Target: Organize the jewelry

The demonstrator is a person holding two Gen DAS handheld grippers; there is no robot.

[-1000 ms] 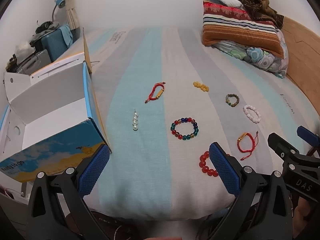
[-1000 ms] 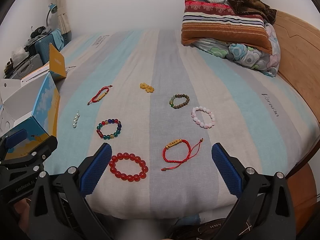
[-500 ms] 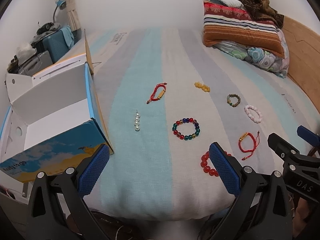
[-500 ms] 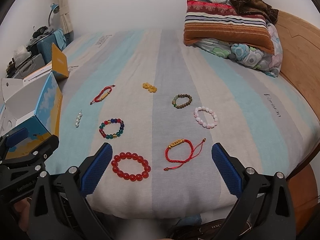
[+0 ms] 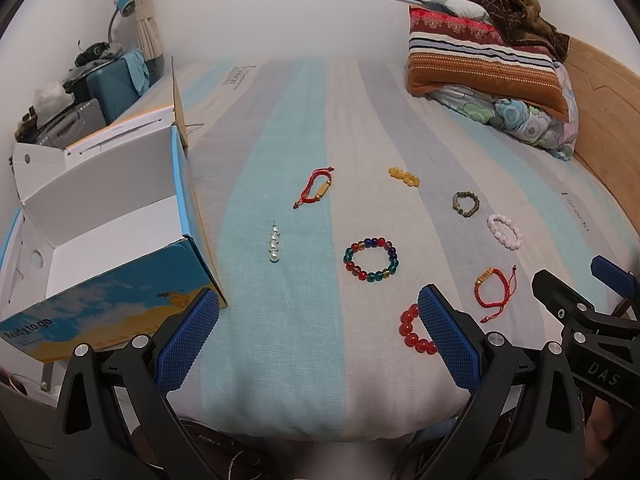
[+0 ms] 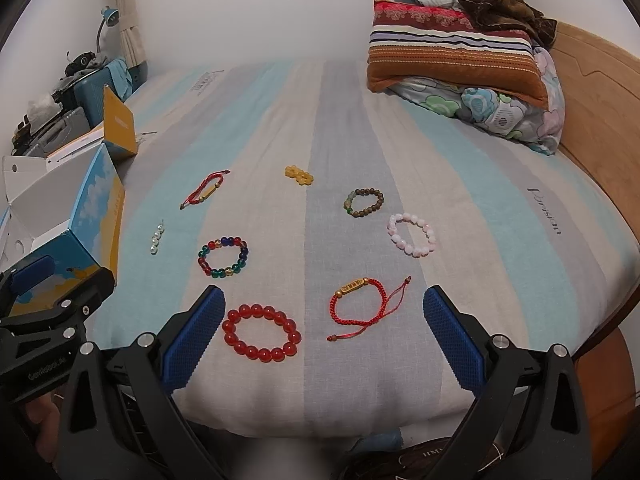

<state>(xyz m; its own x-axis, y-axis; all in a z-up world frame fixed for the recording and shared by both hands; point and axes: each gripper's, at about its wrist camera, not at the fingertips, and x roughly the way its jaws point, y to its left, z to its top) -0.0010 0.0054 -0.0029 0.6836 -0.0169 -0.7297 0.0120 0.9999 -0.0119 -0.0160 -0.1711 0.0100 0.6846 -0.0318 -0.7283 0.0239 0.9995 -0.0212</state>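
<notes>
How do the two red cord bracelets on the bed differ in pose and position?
The near red cord bracelet lies spread into an open loop, while the far red cord bracelet is flattened into a narrow, slanted strip. The near one sits between the right gripper's open fingers, beside the red bead bracelet; the far one lies further up the bed, closer to the open box. Both have red cord with a gold bar charm, and neither is held.

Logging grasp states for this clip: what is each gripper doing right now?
Left gripper: open, holding nothing, above the near edge of the bed.
Right gripper: open, holding nothing, jaws spread wide around the red bead bracelet in view.
</notes>
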